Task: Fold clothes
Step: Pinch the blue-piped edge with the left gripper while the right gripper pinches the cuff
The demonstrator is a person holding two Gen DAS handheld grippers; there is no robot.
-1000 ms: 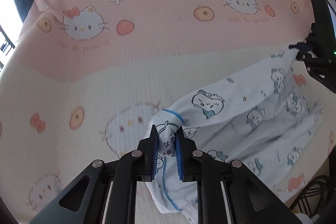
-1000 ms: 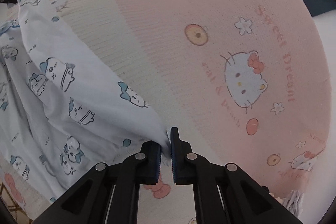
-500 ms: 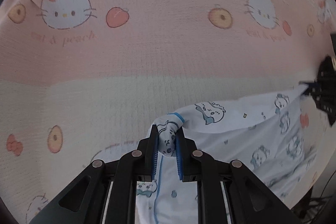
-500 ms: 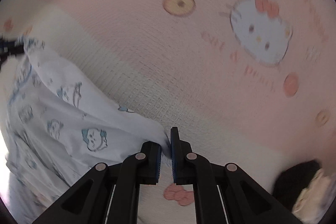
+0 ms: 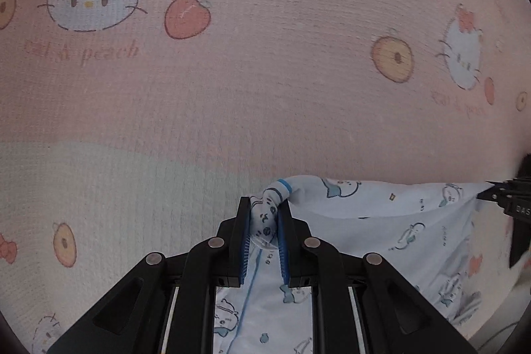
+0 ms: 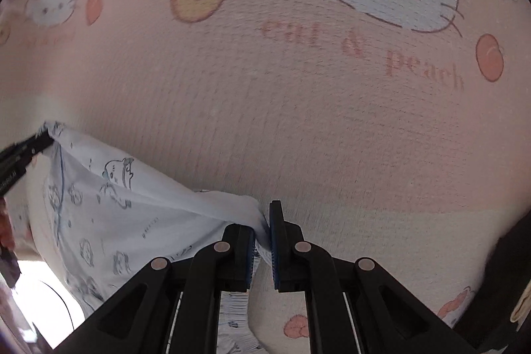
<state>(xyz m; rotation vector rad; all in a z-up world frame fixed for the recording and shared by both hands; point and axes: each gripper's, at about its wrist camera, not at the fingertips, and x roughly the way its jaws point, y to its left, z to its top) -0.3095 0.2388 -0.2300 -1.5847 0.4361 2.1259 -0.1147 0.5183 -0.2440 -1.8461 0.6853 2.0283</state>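
Observation:
A light blue garment (image 5: 391, 221) printed with small cartoon figures and trimmed in darker blue hangs stretched between both grippers over a pink and cream bedsheet (image 5: 265, 72). My left gripper (image 5: 264, 221) is shut on a bunched, blue-edged corner of it. In the right wrist view the same garment (image 6: 126, 204) runs off to the left, and my right gripper (image 6: 264, 228) is shut on its other corner. Each view shows the opposite gripper at its edge: the right gripper (image 5: 507, 198) and the left gripper (image 6: 20, 155), both pinching cloth. The garment's lower part hangs out of sight.
The bedsheet (image 6: 332, 121) carries cartoon cat faces, peaches and the words "cat & peach". A dark object (image 6: 507, 271) lies at the lower right of the right wrist view. A bright floor patch with a cable (image 6: 49, 304) shows at that view's lower left.
Both grippers moved across the bed and lower toward the sheet, carrying the garment. The pink band now fills both views, and the cloth between them is pulled straighter.

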